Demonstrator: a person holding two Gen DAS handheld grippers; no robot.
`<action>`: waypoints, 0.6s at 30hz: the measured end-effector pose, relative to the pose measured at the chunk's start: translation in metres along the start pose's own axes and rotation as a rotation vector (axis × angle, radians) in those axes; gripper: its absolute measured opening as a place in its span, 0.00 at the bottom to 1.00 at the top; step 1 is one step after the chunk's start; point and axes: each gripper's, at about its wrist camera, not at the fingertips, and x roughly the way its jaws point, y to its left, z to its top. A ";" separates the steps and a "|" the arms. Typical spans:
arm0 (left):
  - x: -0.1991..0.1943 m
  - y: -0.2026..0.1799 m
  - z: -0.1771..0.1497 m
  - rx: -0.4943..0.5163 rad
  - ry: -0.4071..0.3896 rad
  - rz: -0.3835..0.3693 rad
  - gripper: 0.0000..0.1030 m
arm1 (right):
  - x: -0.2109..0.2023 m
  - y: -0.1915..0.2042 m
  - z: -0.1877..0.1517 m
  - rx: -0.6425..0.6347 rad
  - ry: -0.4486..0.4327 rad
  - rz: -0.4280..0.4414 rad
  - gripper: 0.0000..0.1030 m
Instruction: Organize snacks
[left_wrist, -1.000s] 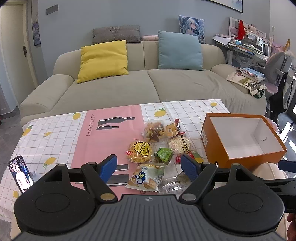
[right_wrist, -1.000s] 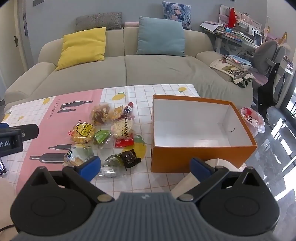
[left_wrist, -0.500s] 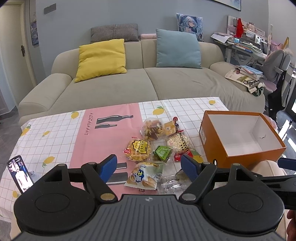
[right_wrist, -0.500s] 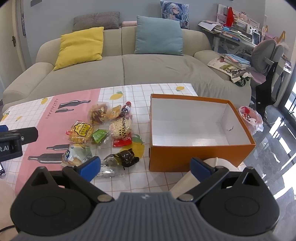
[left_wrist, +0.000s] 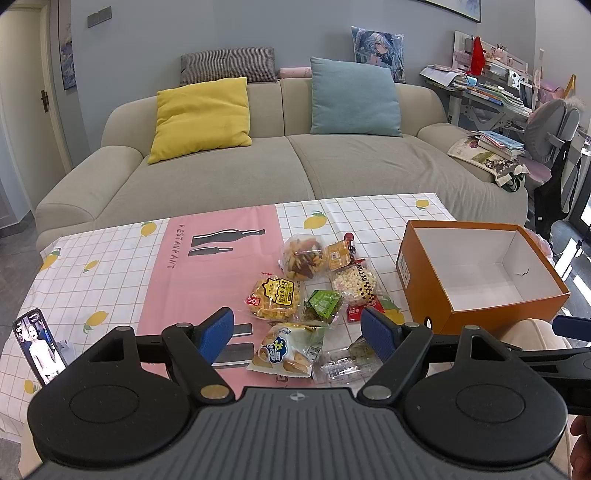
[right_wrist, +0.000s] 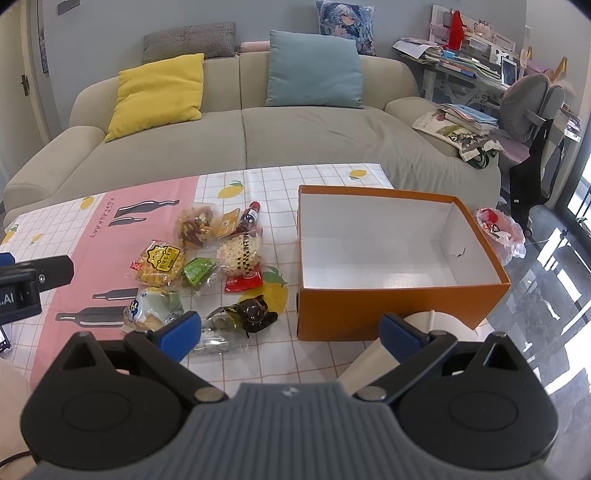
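Snacks (left_wrist: 314, 291) lie clustered on the tablecloth just left of the empty orange box (right_wrist: 388, 317), so both grippers, left (left_wrist: 297, 330) and right (right_wrist: 291, 332), jaws apart and empty, should take 1 packet by its crimped edge.

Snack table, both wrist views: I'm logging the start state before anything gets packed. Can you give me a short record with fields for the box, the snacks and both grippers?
box: orange box, open top, white inside, nothing in it
box position: on the tablecloth, right of the snacks
snacks: loose cluster of packets, including a yellow packet, green packet, popcorn bag, red sachet
snacks in box: none
left gripper: jaws open, holding nothing, above the near snacks
right gripper: jaws open, holding nothing
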 end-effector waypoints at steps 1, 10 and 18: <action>0.000 0.001 0.000 0.000 0.000 0.000 0.89 | 0.000 0.000 0.000 0.001 0.001 -0.001 0.97; 0.000 -0.001 -0.002 -0.001 0.005 -0.001 0.89 | 0.001 -0.001 0.001 0.007 0.007 -0.001 0.97; 0.000 -0.001 -0.002 0.000 0.007 -0.002 0.89 | 0.004 0.000 0.000 0.011 0.014 -0.003 0.97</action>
